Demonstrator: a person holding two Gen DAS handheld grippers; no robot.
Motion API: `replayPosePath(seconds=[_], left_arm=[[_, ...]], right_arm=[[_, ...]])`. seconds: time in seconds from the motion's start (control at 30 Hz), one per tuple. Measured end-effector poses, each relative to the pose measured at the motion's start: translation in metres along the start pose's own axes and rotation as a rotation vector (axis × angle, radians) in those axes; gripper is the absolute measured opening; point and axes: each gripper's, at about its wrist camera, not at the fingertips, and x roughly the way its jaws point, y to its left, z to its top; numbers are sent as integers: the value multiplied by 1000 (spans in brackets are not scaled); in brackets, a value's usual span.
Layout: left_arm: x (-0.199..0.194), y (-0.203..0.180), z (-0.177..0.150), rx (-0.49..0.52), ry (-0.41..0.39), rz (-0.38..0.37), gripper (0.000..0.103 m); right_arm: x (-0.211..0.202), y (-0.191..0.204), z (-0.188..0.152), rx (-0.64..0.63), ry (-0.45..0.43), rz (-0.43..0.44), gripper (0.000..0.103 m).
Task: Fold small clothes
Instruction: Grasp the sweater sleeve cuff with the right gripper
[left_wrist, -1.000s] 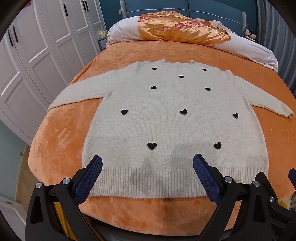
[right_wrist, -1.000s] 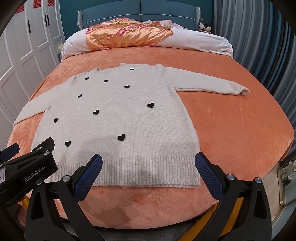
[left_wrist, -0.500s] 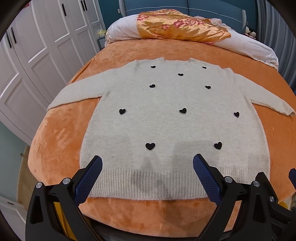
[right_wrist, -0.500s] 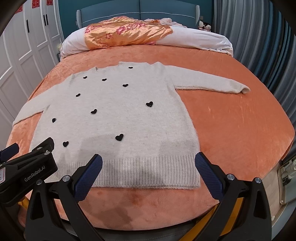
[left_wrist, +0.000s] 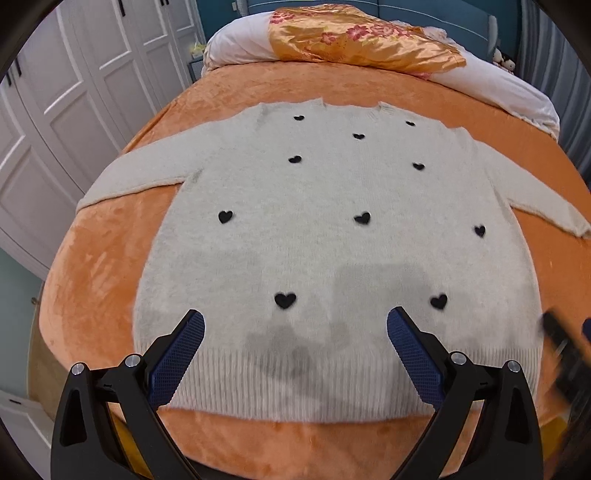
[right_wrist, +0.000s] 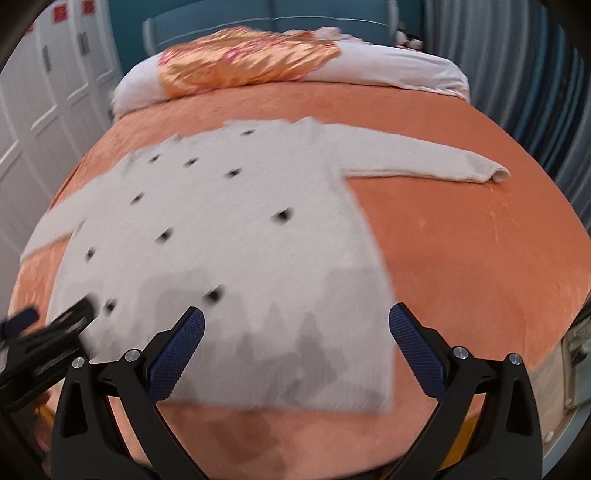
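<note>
A cream knitted sweater (left_wrist: 325, 236) with several black hearts lies flat and face up on the orange bedspread (left_wrist: 96, 266), sleeves spread to both sides. Its ribbed hem faces me. My left gripper (left_wrist: 295, 328) hovers open over the hem's left half, nothing between its blue pads. In the right wrist view, which is blurred by motion, the sweater (right_wrist: 229, 243) fills the left half and my right gripper (right_wrist: 295, 325) hangs open above the hem's right part. The right sleeve (right_wrist: 424, 162) stretches out toward the right. The left gripper's black body (right_wrist: 40, 343) shows at the left edge.
A white pillow and an orange floral quilt (left_wrist: 362, 40) lie at the head of the bed. White wardrobe doors (left_wrist: 55, 110) stand along the left side. A blue-grey curtain (right_wrist: 535, 74) hangs on the right. Bare bedspread (right_wrist: 480, 258) lies right of the sweater.
Both grippers have moved forward and lower over the hem, so the sweater looks larger. The right wrist view is now blurred by motion. Both stay open.
</note>
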Motion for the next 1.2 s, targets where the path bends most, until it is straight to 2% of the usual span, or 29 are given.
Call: replayPosePath(seconds=[0.07, 0.13, 0.17, 0.4, 0.5, 0.8, 1.1, 1.2], left_arm=[[5, 3, 6, -7, -5, -3, 97], [9, 7, 12, -19, -13, 5, 97], [11, 9, 16, -27, -16, 2, 97], [30, 10, 34, -60, -3, 10, 97], [37, 4, 38, -52, -7, 21, 97], [52, -22, 39, 0, -1, 48, 97], [62, -32, 31, 40, 18, 69, 97], [64, -30, 32, 46, 17, 76, 97]], right_arm=[[18, -35, 23, 65, 5, -11, 98], [40, -78, 53, 127, -5, -59, 98], [53, -103, 71, 147, -4, -113, 98], [96, -192, 141, 201, -42, -256, 98], [117, -220, 159, 211, -51, -260, 98], [173, -271, 180, 285, -25, -200, 96], [205, -289, 184, 353, 12, -138, 76], [210, -291, 185, 374, 17, -135, 75]])
